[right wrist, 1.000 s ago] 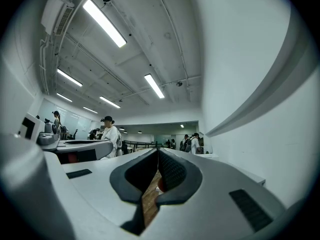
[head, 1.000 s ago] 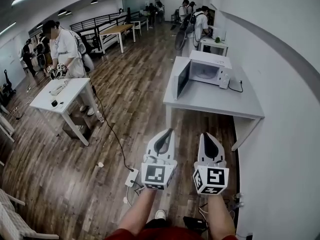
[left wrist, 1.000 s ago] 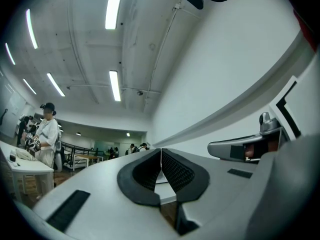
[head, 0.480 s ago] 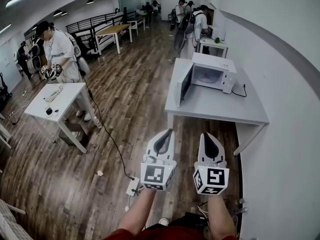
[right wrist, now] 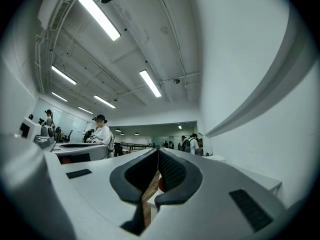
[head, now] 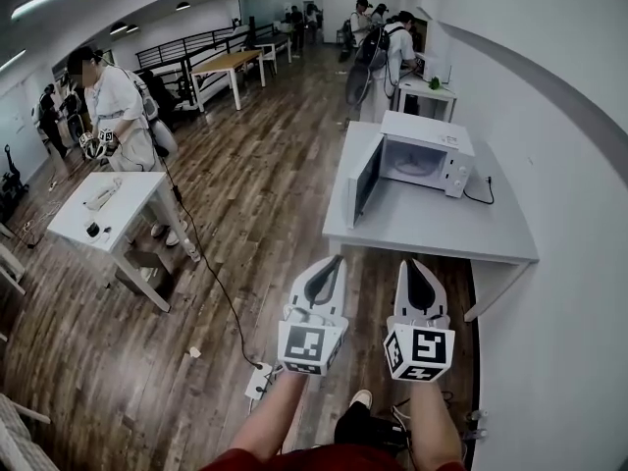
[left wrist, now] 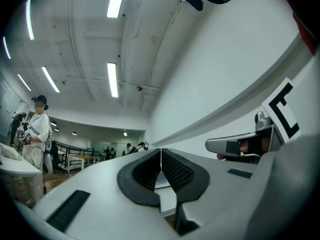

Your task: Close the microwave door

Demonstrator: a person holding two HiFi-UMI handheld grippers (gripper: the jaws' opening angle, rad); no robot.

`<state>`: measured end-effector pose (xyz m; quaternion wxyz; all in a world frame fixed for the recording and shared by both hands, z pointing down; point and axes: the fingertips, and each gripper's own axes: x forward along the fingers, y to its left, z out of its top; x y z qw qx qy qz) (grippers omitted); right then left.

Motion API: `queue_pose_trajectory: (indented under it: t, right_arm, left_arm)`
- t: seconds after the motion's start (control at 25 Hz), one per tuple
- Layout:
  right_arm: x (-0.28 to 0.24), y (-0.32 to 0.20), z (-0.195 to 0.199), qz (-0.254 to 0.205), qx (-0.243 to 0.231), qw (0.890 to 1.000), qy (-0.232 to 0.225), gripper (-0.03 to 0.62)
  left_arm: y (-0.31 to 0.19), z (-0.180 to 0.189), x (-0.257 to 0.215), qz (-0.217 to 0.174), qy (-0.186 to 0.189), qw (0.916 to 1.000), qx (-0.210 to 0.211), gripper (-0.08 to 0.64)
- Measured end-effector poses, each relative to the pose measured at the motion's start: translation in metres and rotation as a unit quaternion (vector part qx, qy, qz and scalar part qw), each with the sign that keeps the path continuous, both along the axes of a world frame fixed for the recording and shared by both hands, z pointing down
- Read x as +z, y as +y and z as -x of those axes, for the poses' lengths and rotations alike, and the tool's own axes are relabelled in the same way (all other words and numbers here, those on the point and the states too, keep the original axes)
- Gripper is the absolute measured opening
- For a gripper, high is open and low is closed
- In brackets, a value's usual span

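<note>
A white microwave [head: 427, 153] stands on a grey table [head: 422, 232] by the right wall. Its door [head: 362, 181] hangs wide open toward the left, and the lit cavity shows. Both grippers are held side by side in front of the table's near edge, well short of the microwave and pointing toward it. My left gripper [head: 333, 262] is shut with nothing in it; in the left gripper view its pads [left wrist: 172, 169] meet at the tip. My right gripper [head: 411, 263] is also shut and holds nothing, its pads [right wrist: 171, 171] touching in the right gripper view.
A person [head: 110, 106] with grippers stands at a white table [head: 103, 214] on the left. A power strip [head: 257, 381] and its cable lie on the wooden floor near my feet. Several people and a small table [head: 432, 88] are beyond the microwave. A white wall runs along the right.
Both grippers have travelled forward together toward the grey table, and the microwave shows nearer and larger. Both stay shut. The person at the white table has shifted slightly.
</note>
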<state>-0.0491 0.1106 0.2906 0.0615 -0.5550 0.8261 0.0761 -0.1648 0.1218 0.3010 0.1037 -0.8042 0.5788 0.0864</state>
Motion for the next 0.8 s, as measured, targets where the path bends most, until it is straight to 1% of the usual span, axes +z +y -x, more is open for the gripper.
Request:
queue_pose_trajectory:
  t: [0.44, 0.6, 0.8]
  right_arm:
    - [-0.01, -0.122, -0.041, -0.003, -0.009, 1.0, -0.009, 0.026]
    - [-0.008, -0.157, -0.051, 0.004, -0.016, 1.0, -0.01, 0.026]
    - [-0.002, -0.191, -0.059, 0.01, -0.023, 1.0, -0.013, 0.026]
  left_arm:
    - [-0.121, -0.04, -0.018, -0.005, -0.006, 0.9999, -0.007, 0.028]
    - [-0.156, -0.049, -0.018, 0.0, -0.004, 0.9999, -0.014, 0.029]
    - [-0.187, -0.061, -0.013, 0.005, -0.009, 0.9998, -0.017, 0.029]
